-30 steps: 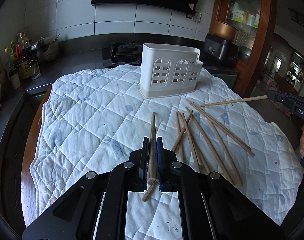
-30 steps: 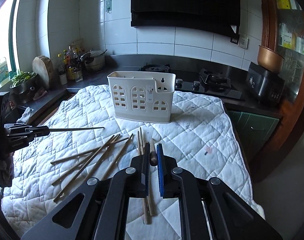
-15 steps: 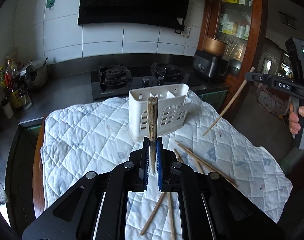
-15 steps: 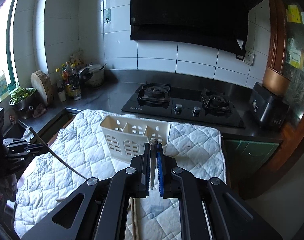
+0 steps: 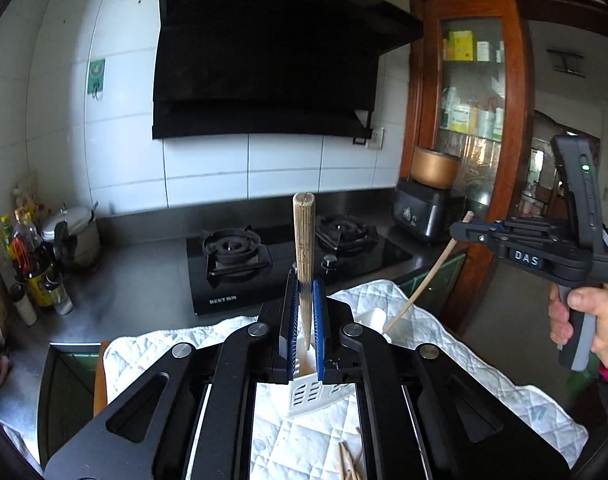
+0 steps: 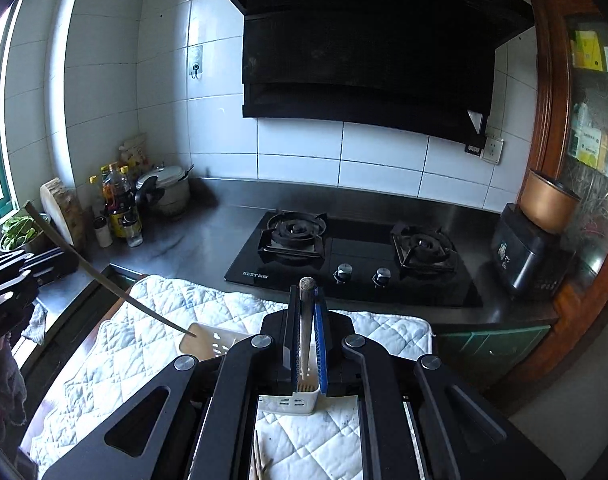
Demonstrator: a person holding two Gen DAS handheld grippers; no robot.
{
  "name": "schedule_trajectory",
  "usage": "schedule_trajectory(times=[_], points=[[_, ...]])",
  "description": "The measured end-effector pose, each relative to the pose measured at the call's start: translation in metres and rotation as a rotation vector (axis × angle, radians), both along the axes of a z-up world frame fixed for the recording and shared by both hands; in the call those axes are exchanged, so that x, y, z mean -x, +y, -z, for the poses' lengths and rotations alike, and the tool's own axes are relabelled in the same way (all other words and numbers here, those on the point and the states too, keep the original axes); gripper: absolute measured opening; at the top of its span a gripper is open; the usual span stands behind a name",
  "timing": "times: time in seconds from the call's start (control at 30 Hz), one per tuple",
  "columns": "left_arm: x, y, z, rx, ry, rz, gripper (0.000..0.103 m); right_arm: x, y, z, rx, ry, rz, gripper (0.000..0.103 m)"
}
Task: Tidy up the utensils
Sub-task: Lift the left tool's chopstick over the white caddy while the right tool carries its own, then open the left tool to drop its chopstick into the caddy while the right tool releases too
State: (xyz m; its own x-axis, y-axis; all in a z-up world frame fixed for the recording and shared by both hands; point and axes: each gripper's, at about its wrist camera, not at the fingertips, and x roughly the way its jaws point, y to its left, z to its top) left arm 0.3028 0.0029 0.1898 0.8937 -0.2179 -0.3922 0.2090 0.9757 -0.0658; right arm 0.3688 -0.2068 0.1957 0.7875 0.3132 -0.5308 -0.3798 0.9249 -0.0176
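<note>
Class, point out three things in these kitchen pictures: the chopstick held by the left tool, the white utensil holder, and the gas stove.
chopstick (image 5: 304, 236): left wrist view, on its upper shaft above the tool.
white utensil holder (image 6: 292, 402): right wrist view, on its slotted front wall.
gas stove (image 6: 356, 246): right wrist view, on the black glass between the burners.

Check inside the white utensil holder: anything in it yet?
Right wrist view: chopstick tips show in the end compartment of the white utensil holder, under the right gripper; the left gripper's chopstick angles toward the other end. The grippers cover the rest.
</note>
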Motion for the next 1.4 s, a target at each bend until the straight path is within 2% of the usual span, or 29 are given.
schedule_trajectory(times=[0.2, 0.47, 0.8, 0.87, 0.9, 0.97, 1.17, 1.2, 1.23, 1.27, 1.4], points=[[-0.034, -0.002, 0.032, 0.003, 0.098, -0.021, 0.006, -0.020, 0.004, 0.024, 0.006, 0.043, 0.006, 0.007], [-0.051, -0.005, 0.063, 0.000, 0.172, -0.012, 0.006, -0.028, 0.010, 0.057, 0.012, 0.096, 0.008, 0.007], [-0.055, -0.005, 0.076, -0.003, 0.186, 0.001, 0.009, -0.029, 0.005, 0.071, -0.008, 0.111, 0.015, 0.008], [-0.053, -0.005, 0.074, 0.006, 0.177, 0.005, 0.009, -0.028, 0.003, 0.069, -0.008, 0.105, 0.015, 0.013], [-0.051, -0.005, 0.072, 0.005, 0.172, 0.005, 0.009, -0.026, 0.002, 0.068, -0.007, 0.097, 0.018, 0.015], [-0.047, -0.006, 0.069, 0.004, 0.162, 0.001, 0.010, -0.018, -0.001, 0.063, -0.015, 0.076, 0.019, 0.029], [-0.015, 0.000, 0.050, 0.015, 0.124, -0.009, 0.010, 0.020, -0.018, 0.051, -0.042, 0.023, 0.003, 0.035], [-0.007, 0.001, 0.048, 0.014, 0.116, -0.010, 0.017, 0.030, -0.021, 0.052, -0.046, 0.018, -0.006, 0.036], [0.002, 0.002, 0.047, 0.013, 0.106, -0.014, 0.028, 0.040, -0.025, 0.054, -0.052, 0.018, -0.015, 0.037], [0.011, 0.002, 0.047, 0.011, 0.097, -0.016, 0.032, 0.051, -0.028, 0.058, -0.054, 0.019, -0.022, 0.038], [0.048, 0.005, 0.051, 0.015, 0.082, 0.002, 0.033, 0.092, -0.040, 0.083, -0.037, 0.031, -0.042, 0.040]])
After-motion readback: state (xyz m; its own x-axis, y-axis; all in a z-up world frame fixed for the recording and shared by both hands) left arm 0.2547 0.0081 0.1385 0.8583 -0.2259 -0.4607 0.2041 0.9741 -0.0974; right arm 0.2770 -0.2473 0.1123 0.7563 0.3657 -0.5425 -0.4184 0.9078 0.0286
